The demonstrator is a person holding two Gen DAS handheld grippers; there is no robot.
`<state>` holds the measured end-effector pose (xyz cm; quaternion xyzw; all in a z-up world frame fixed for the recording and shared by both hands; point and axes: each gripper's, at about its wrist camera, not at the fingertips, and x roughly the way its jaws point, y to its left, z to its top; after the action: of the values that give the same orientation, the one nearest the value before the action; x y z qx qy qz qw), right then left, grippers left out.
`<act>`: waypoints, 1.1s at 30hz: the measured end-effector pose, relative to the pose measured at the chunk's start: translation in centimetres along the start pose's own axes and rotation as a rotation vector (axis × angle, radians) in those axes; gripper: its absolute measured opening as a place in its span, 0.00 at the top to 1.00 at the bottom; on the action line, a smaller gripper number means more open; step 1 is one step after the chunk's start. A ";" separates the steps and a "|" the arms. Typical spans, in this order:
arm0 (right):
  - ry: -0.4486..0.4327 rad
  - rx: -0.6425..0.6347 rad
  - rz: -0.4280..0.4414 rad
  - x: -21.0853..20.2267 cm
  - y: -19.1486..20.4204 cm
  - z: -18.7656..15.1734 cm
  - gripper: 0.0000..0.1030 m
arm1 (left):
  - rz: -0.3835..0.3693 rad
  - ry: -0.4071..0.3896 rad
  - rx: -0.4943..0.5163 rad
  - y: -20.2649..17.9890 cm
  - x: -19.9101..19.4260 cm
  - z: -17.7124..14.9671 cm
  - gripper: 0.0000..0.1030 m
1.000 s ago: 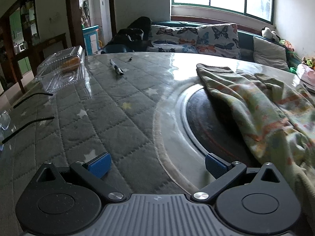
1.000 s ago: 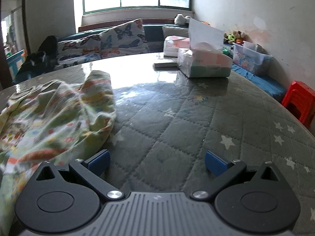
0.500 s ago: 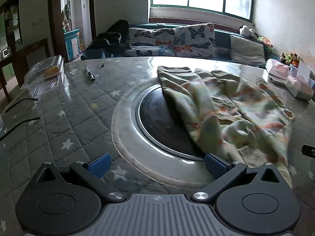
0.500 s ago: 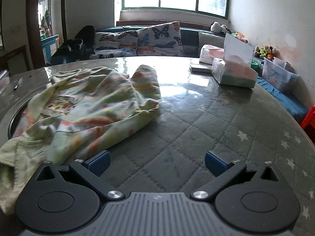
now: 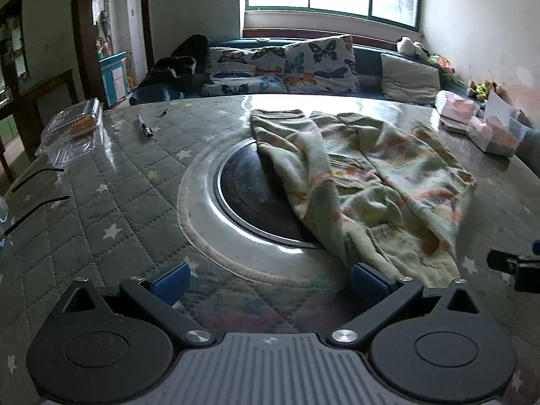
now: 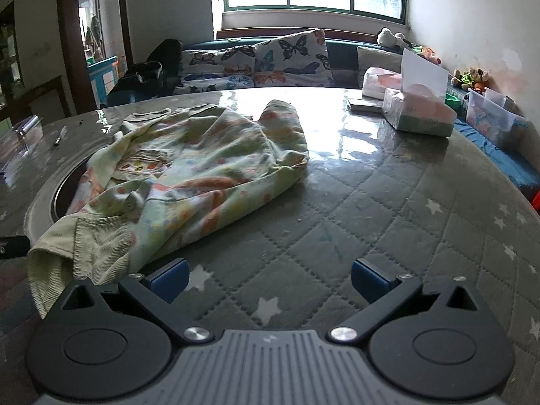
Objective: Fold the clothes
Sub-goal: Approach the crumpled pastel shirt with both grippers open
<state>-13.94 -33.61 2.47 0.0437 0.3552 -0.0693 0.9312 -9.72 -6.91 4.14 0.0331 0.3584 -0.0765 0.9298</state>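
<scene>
Desk [image 5: 101,222]: round, grey quilted star-print cover under clear film, dark round inset plate [image 5: 249,189] with a pale ring at centre.

Garment [image 5: 364,175]: pale green printed knit top with orange and red motifs, ribbed hem, one button showing. Lies crumpled and unfolded on the desk, left part draped over the inset plate, rest on the quilted cover. Fits either a piece laid out for folding or one mid-fold and rumpled; can't tell which.

Key relation: garment sits between the two tools, ahead of both. From left hand-held gripper [image 5: 268,281] it lies ahead and right, ribbed hem just beside the right fingertip. From right hand-held gripper [image 6: 268,280] it lies ahead and left, hem corner [image 6: 67,253] just beside the left fingertip. Both about equally near the hem; neither touching as far as I can see.

Long axis: runs from the near ribbed hem away toward the window, tilted slightly. Hem end points at the grippers; far end shows two cuff-like edges [image 5: 280,114], likely sleeves or collar.

Both hand-held grippers: jaws spread wide, blue pads apart, nothing held.

Smaller stuff: tissue box [image 6: 418,114] far right, clear plastic clamshell container [image 5: 72,128] far left, black marker pen [image 5: 145,128] beyond the plate. All well apart from the garment.
</scene>
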 end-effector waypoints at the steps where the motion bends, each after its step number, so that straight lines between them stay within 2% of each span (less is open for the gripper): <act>1: 0.002 -0.002 0.002 -0.1 0.1 -0.1 0.00 | -0.003 0.001 0.006 -0.2 -0.1 -0.1 0.00; 16: 0.027 -0.016 0.023 -0.7 1.3 -0.9 0.00 | -0.045 0.020 0.086 -2.3 -1.1 -1.6 0.00; 33: 0.042 -0.033 0.039 -1.2 2.1 -1.3 0.00 | -0.046 0.044 0.119 -3.3 -1.2 -2.1 0.00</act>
<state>-15.28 -31.22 2.38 0.0367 0.3747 -0.0445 0.9254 -12.51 -9.75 3.31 0.0816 0.3741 -0.1182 0.9162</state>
